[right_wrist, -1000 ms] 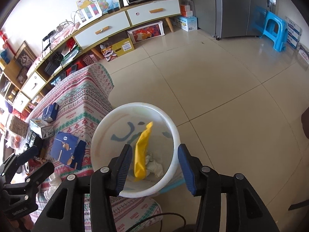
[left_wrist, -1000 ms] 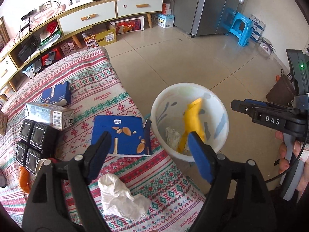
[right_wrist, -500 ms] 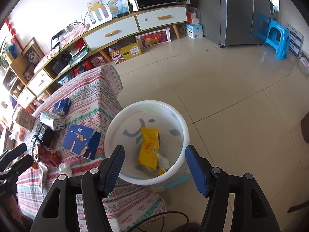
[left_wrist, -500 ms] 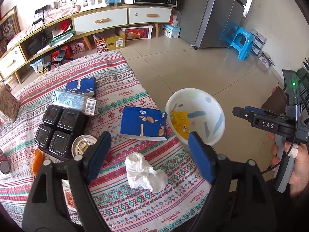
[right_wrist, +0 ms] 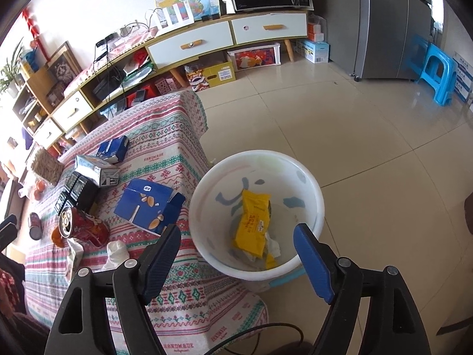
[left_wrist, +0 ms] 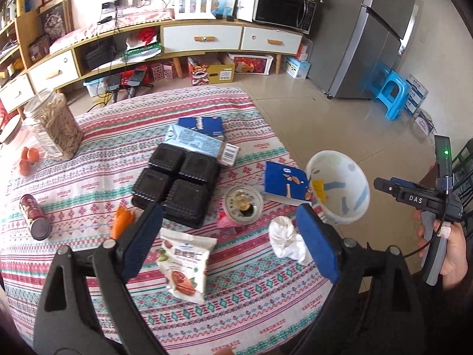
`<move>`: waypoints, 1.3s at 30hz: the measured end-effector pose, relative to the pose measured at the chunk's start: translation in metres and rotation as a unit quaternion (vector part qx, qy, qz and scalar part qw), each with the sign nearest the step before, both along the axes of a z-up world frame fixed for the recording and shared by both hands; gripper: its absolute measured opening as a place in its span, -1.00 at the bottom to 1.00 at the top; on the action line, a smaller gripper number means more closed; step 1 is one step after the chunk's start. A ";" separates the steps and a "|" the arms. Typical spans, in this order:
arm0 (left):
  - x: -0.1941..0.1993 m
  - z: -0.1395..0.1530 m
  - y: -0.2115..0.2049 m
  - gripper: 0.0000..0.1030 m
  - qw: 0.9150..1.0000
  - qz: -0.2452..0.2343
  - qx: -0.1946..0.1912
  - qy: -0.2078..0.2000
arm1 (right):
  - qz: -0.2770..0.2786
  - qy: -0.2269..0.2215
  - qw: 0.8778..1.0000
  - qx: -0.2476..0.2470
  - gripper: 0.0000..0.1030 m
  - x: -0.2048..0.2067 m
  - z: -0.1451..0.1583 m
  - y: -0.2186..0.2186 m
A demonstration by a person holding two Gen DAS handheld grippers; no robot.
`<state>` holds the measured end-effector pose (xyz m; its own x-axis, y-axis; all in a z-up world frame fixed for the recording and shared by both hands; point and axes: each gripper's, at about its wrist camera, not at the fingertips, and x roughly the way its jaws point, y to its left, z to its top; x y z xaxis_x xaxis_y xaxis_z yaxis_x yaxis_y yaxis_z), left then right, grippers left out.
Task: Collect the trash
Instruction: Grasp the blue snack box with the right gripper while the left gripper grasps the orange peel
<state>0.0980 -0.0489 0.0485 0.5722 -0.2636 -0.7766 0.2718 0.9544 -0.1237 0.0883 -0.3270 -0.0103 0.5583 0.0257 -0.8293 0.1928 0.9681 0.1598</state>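
Yellow wrapper [right_wrist: 252,224] lies in the white bin [right_wrist: 313,189]; right hand-held gripper [right_wrist: 236,259] above it, empty, jaws opening. Left hand-held gripper [left_wrist: 227,241], opening too, must next grab the crumpled tissue [left_wrist: 285,241] beside the bin.

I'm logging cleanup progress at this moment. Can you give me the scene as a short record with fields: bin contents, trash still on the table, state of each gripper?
bin: white bucket on the floor beside the table
in bin: yellow packet, some crumpled paper
on table: crumpled tissue, snack bag, blue box, black tray, red can
left gripper: opening, nothing between the jaws
right gripper: opening, nothing between the jaws
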 end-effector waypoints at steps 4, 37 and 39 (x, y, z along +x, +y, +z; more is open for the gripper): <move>0.007 -0.003 0.035 0.83 0.999 0.034 0.012 0.003 | 0.021 0.010 1.000 -0.017 0.62 0.012 -0.003 0.020; 0.044 -0.104 0.184 0.83 0.968 0.180 -0.027 0.173 | 0.360 0.124 0.917 -0.120 0.75 0.139 -0.104 0.128; 0.043 -0.104 0.183 0.83 0.968 0.177 -0.030 0.173 | 0.366 0.121 0.917 -0.105 0.49 0.135 -0.100 0.128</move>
<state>0.1414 0.1341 -0.0554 0.3423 -0.1491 -0.9277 -0.1381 0.9686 -0.2067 0.2228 -0.1991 -0.1108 0.2536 0.1450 -0.9564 -0.5161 0.8565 -0.0070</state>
